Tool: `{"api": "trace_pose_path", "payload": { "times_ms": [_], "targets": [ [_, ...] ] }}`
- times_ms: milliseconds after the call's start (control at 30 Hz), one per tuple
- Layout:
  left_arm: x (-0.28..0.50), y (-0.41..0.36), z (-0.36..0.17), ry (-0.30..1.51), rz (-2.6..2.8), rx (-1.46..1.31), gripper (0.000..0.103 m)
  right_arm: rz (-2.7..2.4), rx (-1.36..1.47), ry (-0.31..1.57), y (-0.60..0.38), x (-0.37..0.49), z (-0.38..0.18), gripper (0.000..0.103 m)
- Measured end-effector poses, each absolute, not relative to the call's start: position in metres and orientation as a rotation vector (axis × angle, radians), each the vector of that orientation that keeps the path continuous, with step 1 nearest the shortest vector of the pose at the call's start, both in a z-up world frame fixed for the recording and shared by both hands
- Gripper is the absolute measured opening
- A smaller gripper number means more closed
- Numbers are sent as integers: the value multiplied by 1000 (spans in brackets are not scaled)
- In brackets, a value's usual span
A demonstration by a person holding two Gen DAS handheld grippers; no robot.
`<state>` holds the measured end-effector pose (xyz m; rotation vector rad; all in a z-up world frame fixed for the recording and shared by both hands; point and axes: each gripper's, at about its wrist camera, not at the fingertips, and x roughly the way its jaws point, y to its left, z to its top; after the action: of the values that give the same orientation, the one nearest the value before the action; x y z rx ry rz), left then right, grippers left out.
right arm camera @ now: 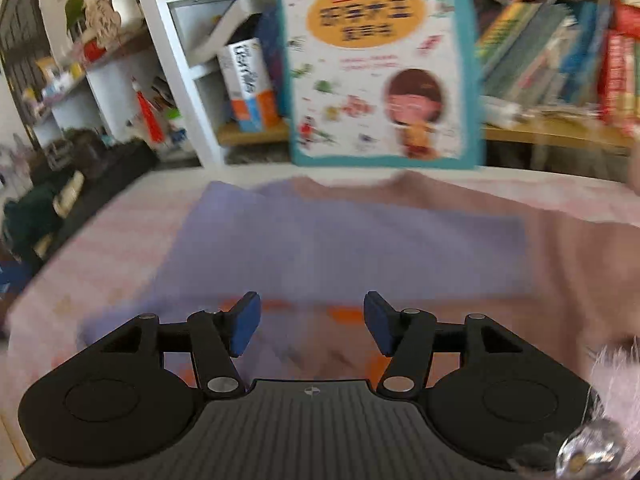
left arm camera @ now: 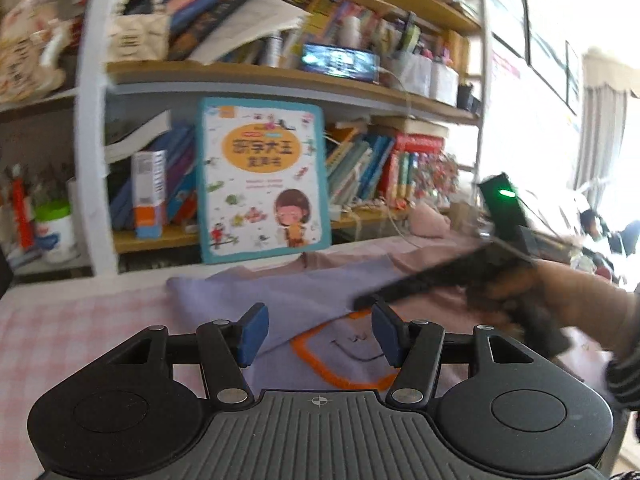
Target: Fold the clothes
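Observation:
A lavender garment lies spread flat on the table, with an orange-edged patch near its front. Part of it rests on a dusty pink cloth. My left gripper hovers open just above the patch, with nothing between its blue pads. My right gripper is also open over the garment's near edge and holds nothing. In the left wrist view the right gripper comes in from the right, held by a hand, its tip low over the garment.
A pink checked tablecloth covers the table. A teal-bordered children's book leans against a crowded bookshelf at the table's far edge. A pink plush sits at the back right. Pale fluffy fabric is at the right wrist view's lower right.

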<state>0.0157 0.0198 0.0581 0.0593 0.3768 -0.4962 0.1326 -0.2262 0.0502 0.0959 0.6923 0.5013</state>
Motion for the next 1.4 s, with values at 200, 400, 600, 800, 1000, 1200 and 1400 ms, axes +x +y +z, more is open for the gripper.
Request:
{"api": "trace_pose_path", "payload": {
  "times_ms": [200, 400, 600, 800, 1000, 1200, 1400],
  "targets": [
    [51, -33, 50, 414, -593, 204, 58, 394, 23, 677, -288, 82, 39, 17],
    [93, -97, 28, 463, -649, 397, 56, 379, -31, 674, -304, 43, 26, 6],
    [121, -174, 2, 452, -662, 610, 48, 398, -130, 655, -300, 14, 23, 8],
    [159, -219, -20, 490, -642, 660, 33, 410, -66, 644, -307, 13, 21, 8],
    [167, -236, -29, 471, -634, 695, 34, 422, -3, 632, -315, 12, 19, 8],
    [179, -233, -35, 472, -568, 672, 4, 422, 8, 624, -315, 9, 18, 8],
    [176, -178, 2, 427, -531, 493, 4, 412, -23, 619, -311, 8, 17, 8]
  ]
}}
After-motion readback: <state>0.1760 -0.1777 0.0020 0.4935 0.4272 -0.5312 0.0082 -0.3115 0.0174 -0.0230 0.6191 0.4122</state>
